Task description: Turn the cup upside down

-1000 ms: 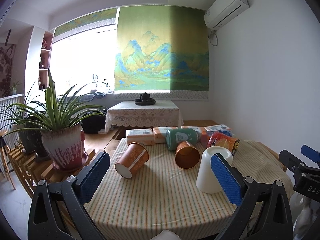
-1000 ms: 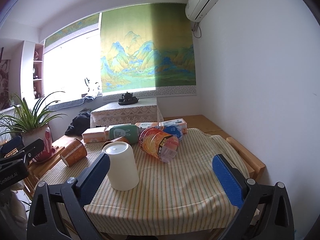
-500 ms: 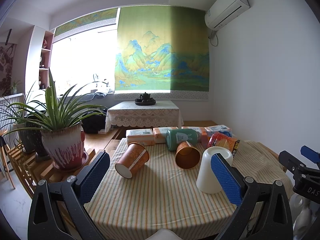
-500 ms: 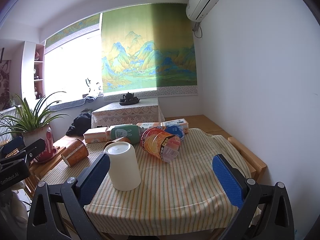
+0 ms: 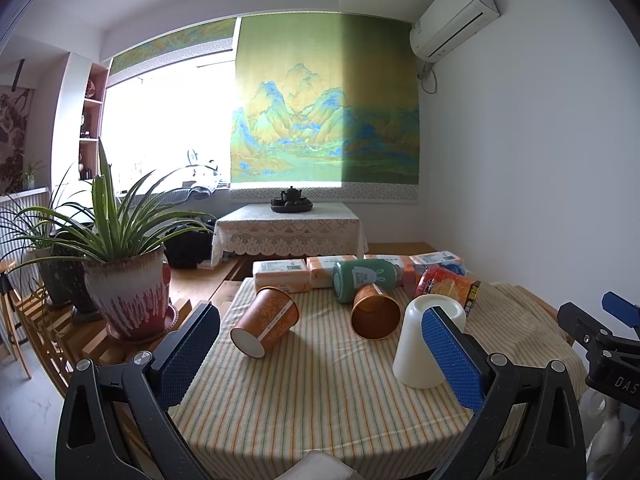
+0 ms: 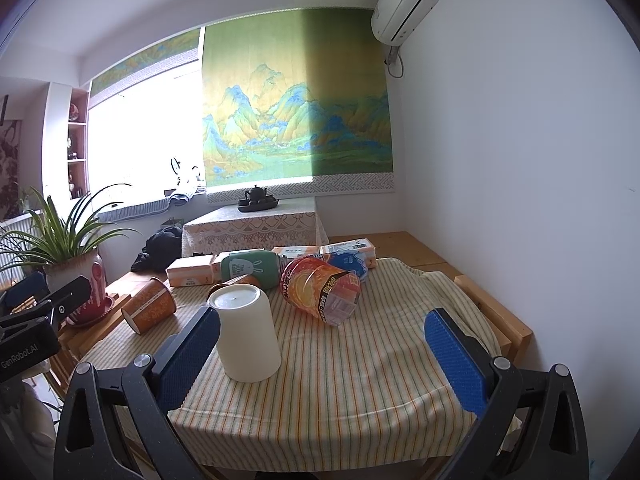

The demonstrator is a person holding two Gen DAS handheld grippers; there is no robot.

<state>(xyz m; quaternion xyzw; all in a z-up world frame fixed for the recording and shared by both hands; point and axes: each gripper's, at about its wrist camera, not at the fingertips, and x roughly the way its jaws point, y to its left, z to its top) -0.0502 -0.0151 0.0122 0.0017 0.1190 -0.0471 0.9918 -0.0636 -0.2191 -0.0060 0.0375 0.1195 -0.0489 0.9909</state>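
**Cup upside down on cloth, both grippers off it**

White cup (image 6: 248, 334) stands mouth-down on the striped tablecloth (image 6: 360, 380), flat base up, nothing touching it. Left gripper (image 5: 320, 354) is spread wide and empty, back at the near table edge; cup sits behind its right blue pad (image 5: 450, 356) in that view. Right gripper (image 6: 322, 356) is equally wide apart, empty, cup just beyond its left pad (image 6: 188, 354).

Behind the cup:
- orange paper cup (image 5: 266, 326) on its side, base toward camera
- second orange cup (image 5: 375, 312) on its side, open mouth toward camera
- green bottle (image 5: 362, 278) lying down
- noodle tub (image 6: 320, 290) tipped over, near the white cup but apart
- tissue packs (image 5: 282, 276) along the far edge

Potted plant (image 5: 128, 280) stands left of the table.
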